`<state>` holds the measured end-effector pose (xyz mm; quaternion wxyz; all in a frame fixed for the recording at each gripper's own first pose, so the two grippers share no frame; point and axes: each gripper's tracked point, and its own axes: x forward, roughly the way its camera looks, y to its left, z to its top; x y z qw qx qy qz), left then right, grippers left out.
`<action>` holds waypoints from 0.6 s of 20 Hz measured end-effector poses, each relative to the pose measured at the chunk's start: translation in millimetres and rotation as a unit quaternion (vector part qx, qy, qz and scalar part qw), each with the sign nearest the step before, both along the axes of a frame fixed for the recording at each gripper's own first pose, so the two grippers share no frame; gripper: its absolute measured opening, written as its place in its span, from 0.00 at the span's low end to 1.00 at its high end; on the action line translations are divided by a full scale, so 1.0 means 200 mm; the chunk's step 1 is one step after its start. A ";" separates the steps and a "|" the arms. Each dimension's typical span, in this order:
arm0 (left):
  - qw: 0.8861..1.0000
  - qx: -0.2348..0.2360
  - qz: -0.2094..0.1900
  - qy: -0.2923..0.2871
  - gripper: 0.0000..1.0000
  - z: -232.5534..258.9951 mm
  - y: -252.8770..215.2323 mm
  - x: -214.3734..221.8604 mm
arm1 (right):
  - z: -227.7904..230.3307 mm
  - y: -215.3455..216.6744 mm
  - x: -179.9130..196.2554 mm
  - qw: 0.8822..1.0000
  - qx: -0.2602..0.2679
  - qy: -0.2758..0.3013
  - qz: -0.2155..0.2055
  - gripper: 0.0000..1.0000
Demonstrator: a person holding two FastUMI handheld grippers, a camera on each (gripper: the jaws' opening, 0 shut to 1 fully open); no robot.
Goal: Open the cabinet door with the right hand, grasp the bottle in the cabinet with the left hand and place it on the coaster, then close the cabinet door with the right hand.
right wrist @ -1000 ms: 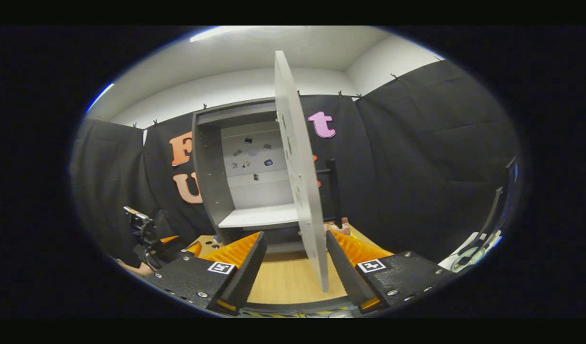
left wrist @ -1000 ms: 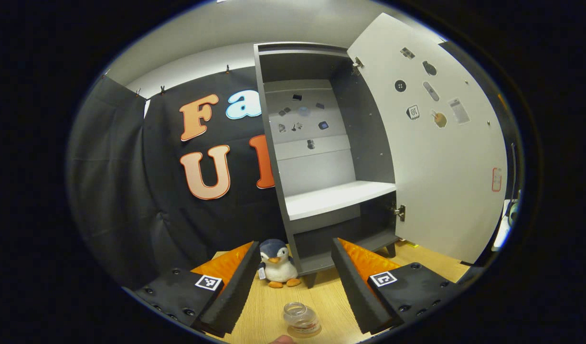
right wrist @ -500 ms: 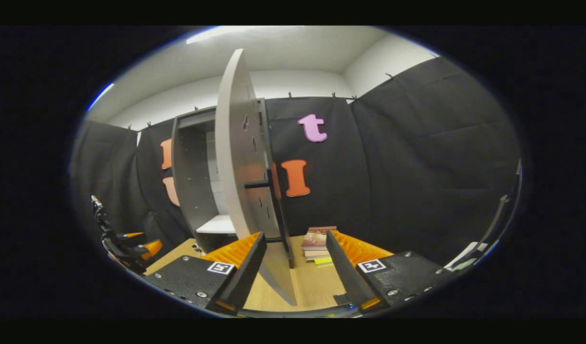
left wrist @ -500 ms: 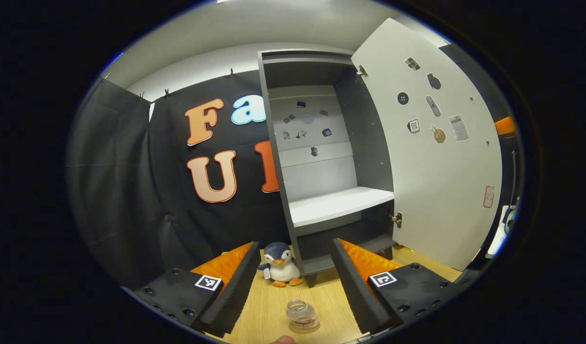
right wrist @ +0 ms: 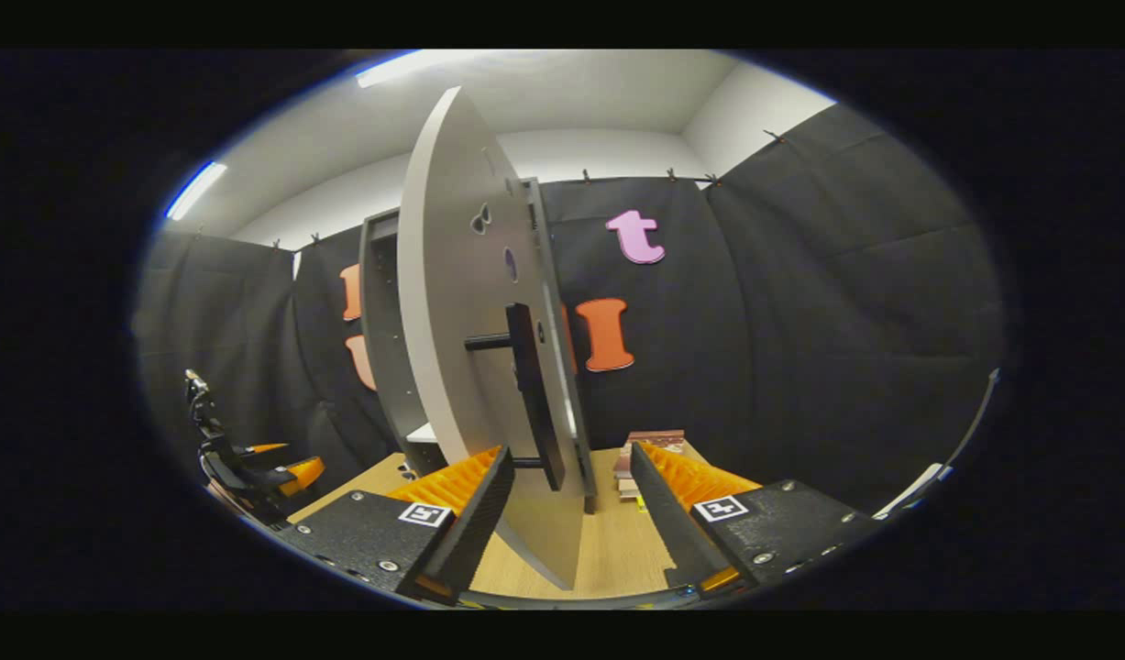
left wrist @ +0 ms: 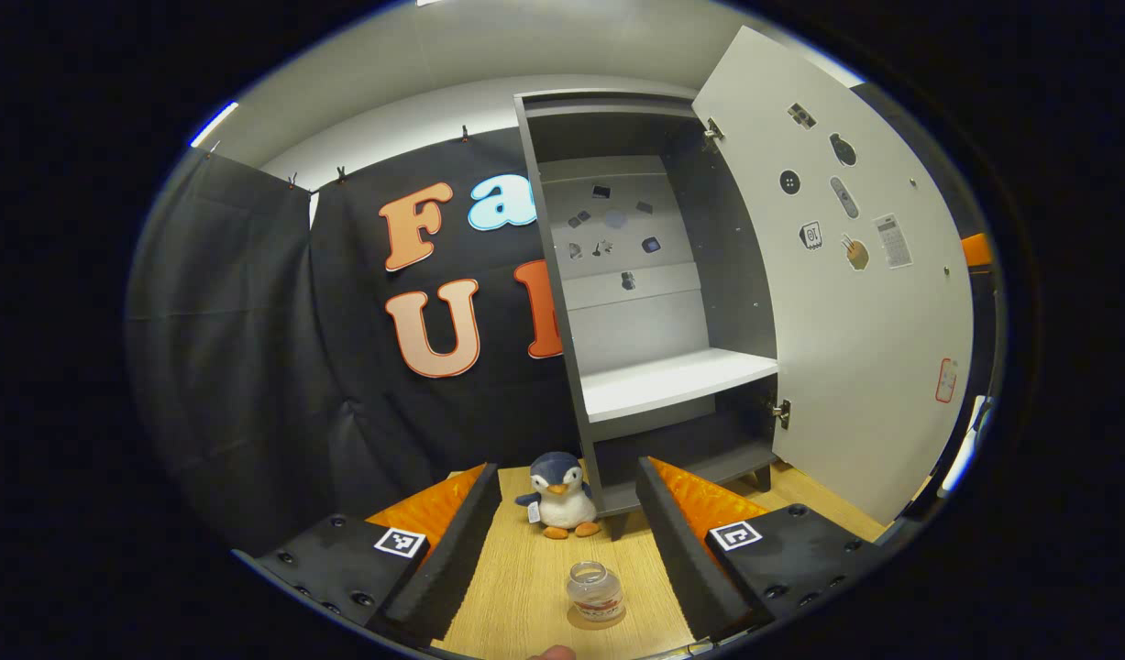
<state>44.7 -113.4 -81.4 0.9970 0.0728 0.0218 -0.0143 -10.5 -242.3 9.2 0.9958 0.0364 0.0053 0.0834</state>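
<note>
Bottle (left wrist: 596,592): small clear jar on coaster, desk's near edge; likely light, slippery, breakable. Cabinet door (right wrist: 461,302): stiff; take its handle (right wrist: 533,394). My left tongs (left wrist: 562,541) and right tongs (right wrist: 567,513): both open, empty.

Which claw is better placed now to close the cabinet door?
The right claw: the door with its handle is directly ahead of it. The left claw hangs over the bottle.
</note>
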 end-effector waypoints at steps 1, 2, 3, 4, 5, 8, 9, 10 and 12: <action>1.000 -0.003 0.000 -0.003 0.97 0.01 0.00 0.00 | 0.00 0.07 0.01 1.000 -0.003 -0.001 0.011 0.82; 1.000 -0.006 -0.001 -0.005 0.97 0.01 0.02 0.00 | 0.00 0.13 0.02 1.000 -0.003 -0.001 0.021 0.82; 1.000 -0.008 -0.001 -0.006 0.97 0.02 0.03 0.00 | -0.01 0.20 0.02 1.000 0.000 0.000 0.031 0.82; 1.000 -0.010 -0.001 -0.007 0.97 0.03 0.05 0.01 | -0.02 0.27 0.04 0.999 0.001 0.002 0.039 0.82; 1.000 -0.011 0.000 -0.009 0.97 0.03 0.08 0.01 | -0.03 0.33 0.06 0.999 0.005 0.002 0.046 0.82; 1.000 -0.018 0.009 -0.012 0.97 0.05 0.19 0.03 | -0.04 0.51 0.10 0.998 0.004 0.003 0.069 0.82; 1.000 -0.021 0.014 -0.009 0.93 0.04 0.24 0.03 | -0.03 0.57 0.13 0.997 0.006 0.002 0.075 0.82; 1.000 -0.023 0.020 -0.007 0.97 0.03 0.29 0.04 | -0.04 0.63 0.16 0.996 0.007 0.004 0.083 0.82; 0.999 -0.028 0.030 0.001 0.97 0.02 0.38 0.05 | -0.03 0.73 0.21 0.995 0.009 0.002 0.095 0.82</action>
